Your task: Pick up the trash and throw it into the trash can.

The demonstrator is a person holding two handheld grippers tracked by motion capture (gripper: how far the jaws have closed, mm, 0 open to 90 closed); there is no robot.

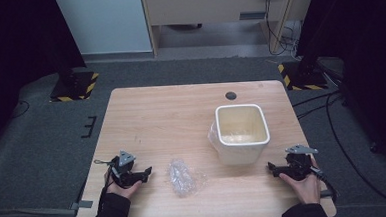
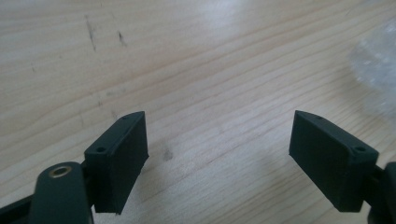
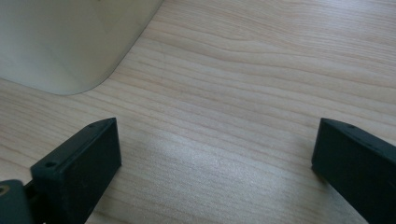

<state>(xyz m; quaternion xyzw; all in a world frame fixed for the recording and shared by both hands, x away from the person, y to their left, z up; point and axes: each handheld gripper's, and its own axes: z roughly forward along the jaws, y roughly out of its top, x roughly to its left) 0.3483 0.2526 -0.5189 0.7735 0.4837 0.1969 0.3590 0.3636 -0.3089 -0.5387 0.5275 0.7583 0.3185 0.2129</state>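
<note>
While both grippers rest low on the wooden table (image 1: pixel 151 115) near the person's edge, nothing is held: the left gripper (image 1: pixel 145 173) has its jaws spread wide over bare wood, and the right gripper (image 1: pixel 273 167) likewise stands with its jaws well apart and nothing between them. The thing nearest the left gripper is a crumpled clear plastic bag (image 1: pixel 184 177), lying flat on the table just to that gripper's inner side, between the two hands and in front of the white bin (image 1: pixel 242 133); in the left gripper view its pale, glossy edge shows at the far right. The bin stands upright behind it, with what looks like another clear film along its left outer wall. The likely work is bagging or filling the bin, and the risks lie in the plastic itself. Being thin and springy, it may slide across the smooth wood instead of entering the jaws, or only one layer may be pinched, so it slips free on lifting. Its transparency also makes the edges hard to judge. A careless reach by the right gripper could nudge the light bin.
</note>
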